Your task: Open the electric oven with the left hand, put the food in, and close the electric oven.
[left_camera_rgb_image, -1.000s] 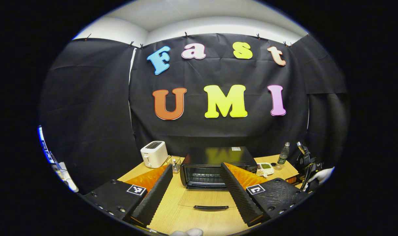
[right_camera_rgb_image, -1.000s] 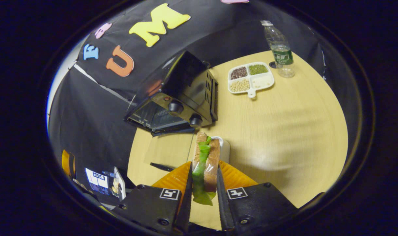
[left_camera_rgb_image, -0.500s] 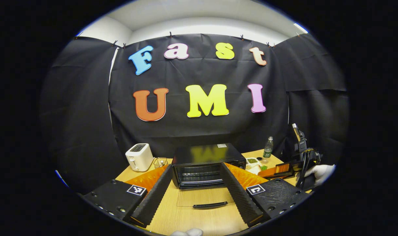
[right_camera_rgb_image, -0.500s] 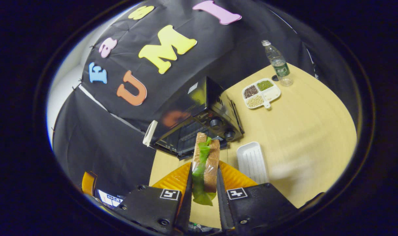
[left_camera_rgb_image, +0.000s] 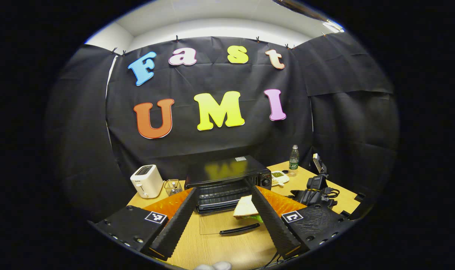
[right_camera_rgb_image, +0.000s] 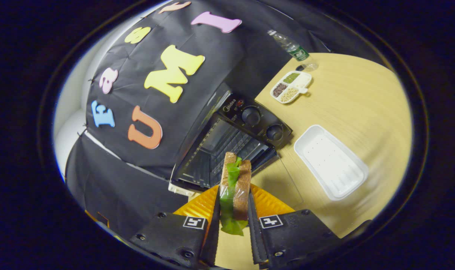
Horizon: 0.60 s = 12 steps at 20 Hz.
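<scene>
Right tool (right_camera_rgb_image: 232, 210) pinches sandwich (right_camera_rgb_image: 235, 187) before open oven (right_camera_rgb_image: 227, 146).

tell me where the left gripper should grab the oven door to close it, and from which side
Grip the dark bar handle at the free front edge of the glass door, which lies folded flat on the table. Come from the front with the open left gripper, one finger above the bar and one below, probably near its middle. The bar stands proud of the glass and lies farthest from the hinge at the oven, easing the lift.

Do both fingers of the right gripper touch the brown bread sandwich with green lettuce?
Touching: the right gripper view shows the sandwich pinched between the right gripper, both fingers pressed on its sides.
</scene>
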Available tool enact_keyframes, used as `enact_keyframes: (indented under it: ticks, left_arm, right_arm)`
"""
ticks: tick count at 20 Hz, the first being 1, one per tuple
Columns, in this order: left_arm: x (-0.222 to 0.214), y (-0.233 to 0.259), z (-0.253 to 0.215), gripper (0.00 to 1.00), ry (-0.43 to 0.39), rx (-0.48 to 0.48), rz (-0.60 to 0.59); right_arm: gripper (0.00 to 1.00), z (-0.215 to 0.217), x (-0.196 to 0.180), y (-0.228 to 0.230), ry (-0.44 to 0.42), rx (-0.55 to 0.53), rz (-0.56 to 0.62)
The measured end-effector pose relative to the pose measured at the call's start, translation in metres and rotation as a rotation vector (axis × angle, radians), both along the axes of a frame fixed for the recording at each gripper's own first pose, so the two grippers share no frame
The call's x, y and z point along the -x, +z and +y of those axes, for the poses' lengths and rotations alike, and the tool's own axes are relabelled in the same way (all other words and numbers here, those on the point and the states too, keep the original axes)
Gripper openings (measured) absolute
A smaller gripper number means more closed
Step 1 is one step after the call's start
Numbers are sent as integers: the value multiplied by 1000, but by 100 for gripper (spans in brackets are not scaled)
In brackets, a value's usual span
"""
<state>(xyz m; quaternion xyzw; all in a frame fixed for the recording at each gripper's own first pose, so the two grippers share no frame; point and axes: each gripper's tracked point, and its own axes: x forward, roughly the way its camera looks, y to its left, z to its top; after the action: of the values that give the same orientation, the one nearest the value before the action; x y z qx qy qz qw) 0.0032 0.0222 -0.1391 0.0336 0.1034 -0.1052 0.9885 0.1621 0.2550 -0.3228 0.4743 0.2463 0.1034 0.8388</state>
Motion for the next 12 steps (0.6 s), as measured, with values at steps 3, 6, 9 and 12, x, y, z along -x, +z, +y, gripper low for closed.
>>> enact_keyframes:
  ticks: [3,6,9,12]
  left_arm:
    - [7,-13,5,95,-3,-3,15]
    - [9,-22,15,95,7,-14,38]
    - [6,-25,21,95,20,-26,36]
    - [2,-25,26,95,23,-34,26]
  right_arm:
    - [39,19,-24,-6,-72,-63,6]
    - [39,33,-52,-1,-140,-91,-18]
    - [38,52,-85,-1,-188,-119,-16]
    - [39,65,-109,-1,-214,-146,-17]
